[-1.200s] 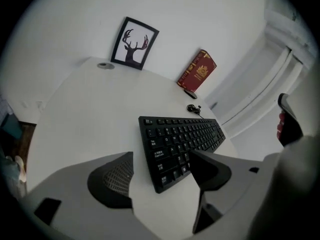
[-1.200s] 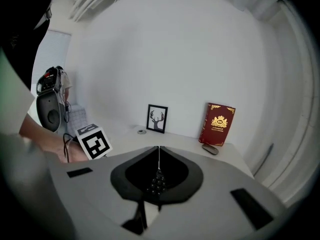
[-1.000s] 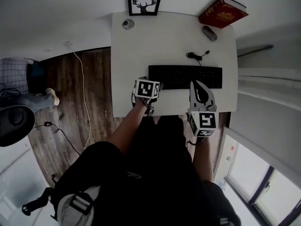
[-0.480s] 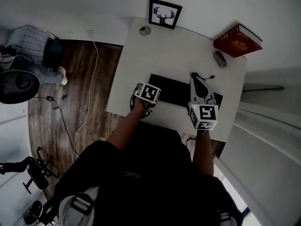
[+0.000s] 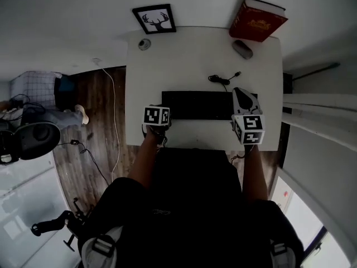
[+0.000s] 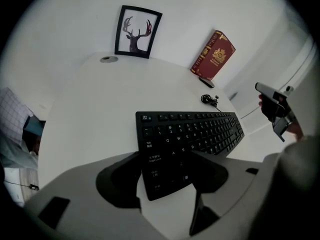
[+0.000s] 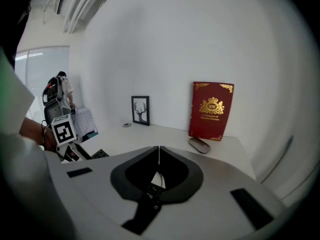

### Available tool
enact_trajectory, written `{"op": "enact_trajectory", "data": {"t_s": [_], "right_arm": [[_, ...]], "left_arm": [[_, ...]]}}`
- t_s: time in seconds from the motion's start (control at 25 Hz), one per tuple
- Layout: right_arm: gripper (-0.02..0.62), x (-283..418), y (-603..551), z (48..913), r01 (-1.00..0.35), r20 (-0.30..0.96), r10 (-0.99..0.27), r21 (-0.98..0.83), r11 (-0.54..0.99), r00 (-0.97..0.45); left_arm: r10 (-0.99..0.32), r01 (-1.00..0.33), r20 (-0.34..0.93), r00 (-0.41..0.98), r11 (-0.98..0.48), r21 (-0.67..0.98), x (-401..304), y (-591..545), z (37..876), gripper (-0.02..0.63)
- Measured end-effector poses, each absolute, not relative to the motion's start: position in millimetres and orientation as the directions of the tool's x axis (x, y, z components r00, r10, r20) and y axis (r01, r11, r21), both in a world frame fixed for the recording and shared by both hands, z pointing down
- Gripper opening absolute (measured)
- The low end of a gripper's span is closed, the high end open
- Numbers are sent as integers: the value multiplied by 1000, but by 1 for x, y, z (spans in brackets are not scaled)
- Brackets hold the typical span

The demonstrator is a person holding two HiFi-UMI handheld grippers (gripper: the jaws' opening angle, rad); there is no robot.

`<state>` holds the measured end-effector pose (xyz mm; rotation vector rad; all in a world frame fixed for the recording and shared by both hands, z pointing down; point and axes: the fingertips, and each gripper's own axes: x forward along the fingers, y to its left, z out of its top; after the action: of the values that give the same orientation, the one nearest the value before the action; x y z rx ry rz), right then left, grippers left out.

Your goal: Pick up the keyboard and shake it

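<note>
Fingers of the left gripper [image 6: 165, 171], just closing, straddle the left end of the black keyboard [image 6: 200, 129] lying flat on the white desk [image 6: 95, 109], not yet clamped. The right gripper [image 7: 159, 154] hovers at the other end, fingers shut and empty. A loose, one-ended hold risks the keyboard slipping when shaken

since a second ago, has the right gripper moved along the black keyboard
Yes. The right gripper has shifted rightward, to the black keyboard's right end.

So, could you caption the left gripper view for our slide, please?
Left tongs, just closing, straddle the left end of the black rectangular keyboard on the white desk.
</note>
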<state>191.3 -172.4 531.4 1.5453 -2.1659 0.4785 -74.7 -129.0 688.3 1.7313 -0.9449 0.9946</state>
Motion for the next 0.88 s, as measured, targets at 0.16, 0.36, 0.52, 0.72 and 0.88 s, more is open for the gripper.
{"op": "enact_trajectory", "data": {"t_s": [0.16,0.36,0.52,0.72,0.88], "right_arm": [[21,225,-161,538,-969,555,-802,-27,246,-220],[21,233,-154,540,-976,567,-802,-19,218,-190],[21,201,-144,541,-921,604,-744,41,386,-285],[21,159,-128,547,-730,710,-609,199,654,-352],[26,130,-135,558,-629,754,-538,218,746,-377]], "left_arm": [[-179,-890,896,406,-298,344,-77,-130,684,232],[-206,-881,885,418,-328,340,-73,-132,676,230],[-256,-878,873,415,-362,312,-73,-134,665,229],[-331,-868,841,428,-409,281,-69,-140,650,227],[-375,-853,808,454,-443,274,-66,-143,642,224]]}}
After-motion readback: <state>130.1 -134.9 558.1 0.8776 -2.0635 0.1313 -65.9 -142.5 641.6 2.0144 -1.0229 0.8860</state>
